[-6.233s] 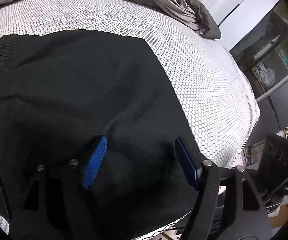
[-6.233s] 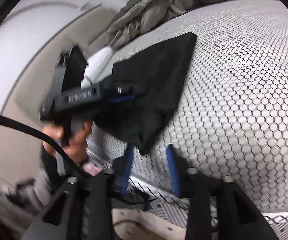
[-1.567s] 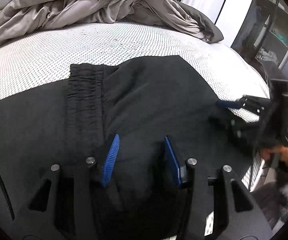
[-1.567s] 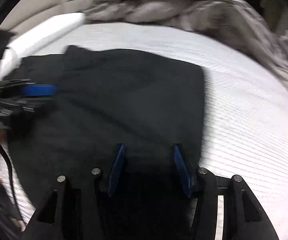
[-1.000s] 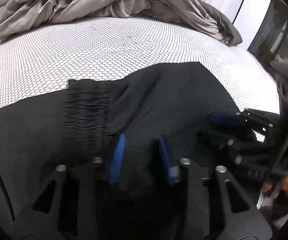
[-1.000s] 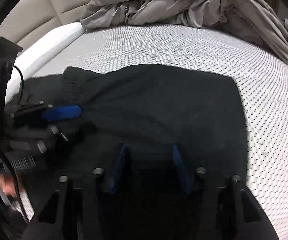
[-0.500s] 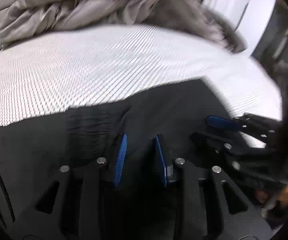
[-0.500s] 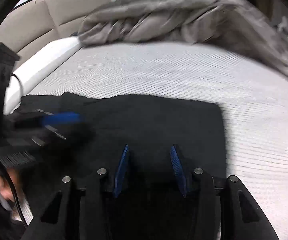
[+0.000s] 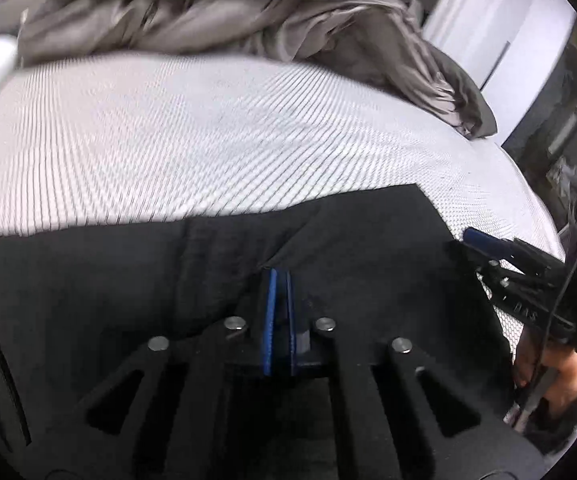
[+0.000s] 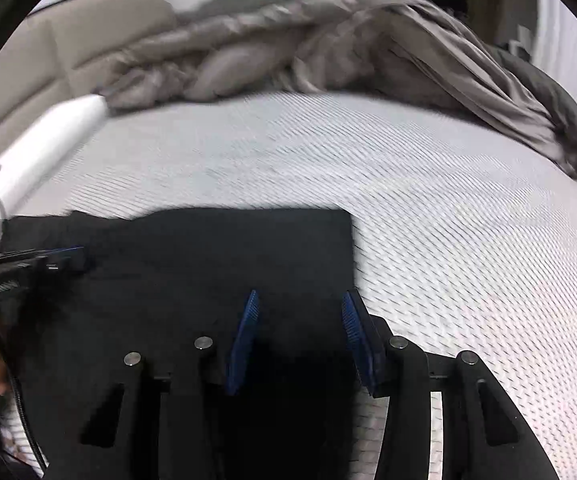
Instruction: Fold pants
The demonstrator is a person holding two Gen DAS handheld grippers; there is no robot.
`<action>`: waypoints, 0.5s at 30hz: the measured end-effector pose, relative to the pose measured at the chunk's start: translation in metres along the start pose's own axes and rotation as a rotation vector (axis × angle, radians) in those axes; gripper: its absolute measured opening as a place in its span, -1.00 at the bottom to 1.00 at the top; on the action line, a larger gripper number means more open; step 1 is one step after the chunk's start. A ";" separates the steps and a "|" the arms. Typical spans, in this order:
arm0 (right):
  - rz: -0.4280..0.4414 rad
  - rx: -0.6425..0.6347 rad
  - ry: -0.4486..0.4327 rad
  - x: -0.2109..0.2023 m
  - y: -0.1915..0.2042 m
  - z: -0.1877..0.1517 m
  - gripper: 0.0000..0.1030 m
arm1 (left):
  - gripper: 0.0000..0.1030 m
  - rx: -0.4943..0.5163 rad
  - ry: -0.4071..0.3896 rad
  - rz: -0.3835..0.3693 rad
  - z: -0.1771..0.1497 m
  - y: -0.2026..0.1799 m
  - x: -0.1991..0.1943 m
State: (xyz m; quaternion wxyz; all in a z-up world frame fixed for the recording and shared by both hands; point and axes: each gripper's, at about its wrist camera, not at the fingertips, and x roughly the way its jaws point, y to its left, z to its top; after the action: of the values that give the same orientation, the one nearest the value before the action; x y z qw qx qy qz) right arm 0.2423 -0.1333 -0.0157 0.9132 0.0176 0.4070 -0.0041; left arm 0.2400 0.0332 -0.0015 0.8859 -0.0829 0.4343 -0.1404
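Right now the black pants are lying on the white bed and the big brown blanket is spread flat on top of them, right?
Not quite. The brown blanket is not on the black pants. It is bunched up at the far end of the white bed, apart from the pants, with bare mattress between them. The right wrist view shows this. The pants do lie on the bed.

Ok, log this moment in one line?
left gripper: jaws closing on pants | right gripper: jaws apart over pants | bed: pants flat
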 end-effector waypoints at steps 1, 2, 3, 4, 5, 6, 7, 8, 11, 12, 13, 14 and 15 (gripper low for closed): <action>0.016 -0.008 -0.006 0.002 0.008 0.003 -0.10 | -0.82 0.026 -0.009 0.013 0.001 -0.007 0.002; 0.037 -0.012 -0.001 0.007 0.020 0.006 -0.10 | -0.80 0.038 -0.012 0.031 0.001 -0.010 0.007; 0.048 -0.008 0.008 0.011 0.025 0.005 -0.10 | -0.80 0.039 -0.008 0.056 -0.002 -0.011 0.011; 0.060 0.000 0.026 0.020 0.032 0.007 -0.10 | -0.80 0.018 0.011 0.065 -0.004 -0.006 0.021; 0.080 0.014 0.057 0.034 0.041 0.008 -0.10 | -0.81 -0.010 0.029 0.048 -0.004 -0.001 0.028; 0.092 0.026 0.078 0.044 0.041 0.011 -0.10 | -0.81 -0.052 0.033 0.019 -0.006 0.009 0.032; 0.101 0.030 0.093 0.058 0.035 0.018 -0.10 | -0.84 -0.073 0.032 -0.003 -0.003 0.015 0.038; 0.111 0.024 0.111 0.066 0.034 0.019 -0.10 | -0.89 -0.099 0.033 -0.027 -0.002 0.020 0.038; 0.121 0.039 0.124 0.076 0.010 0.027 -0.13 | -0.96 -0.148 0.039 -0.069 -0.003 0.031 0.039; 0.033 0.035 0.128 0.079 0.000 0.031 -0.13 | -0.97 -0.154 0.038 -0.075 -0.002 0.031 0.040; -0.070 0.039 0.121 0.077 -0.011 0.030 -0.17 | -0.97 -0.160 0.038 -0.076 -0.003 0.033 0.040; -0.126 0.056 0.119 0.076 -0.018 0.029 -0.17 | -0.97 -0.155 0.036 -0.069 -0.004 0.031 0.039; -0.143 0.086 0.115 0.074 -0.024 0.028 -0.17 | -0.97 -0.149 0.034 -0.058 -0.005 0.031 0.039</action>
State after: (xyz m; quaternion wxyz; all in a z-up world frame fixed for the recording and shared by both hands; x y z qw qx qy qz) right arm 0.3124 -0.1581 -0.0527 0.8841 0.0278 0.4585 -0.0855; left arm 0.2641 0.0502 -0.0419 0.8654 -0.1586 0.4558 -0.1348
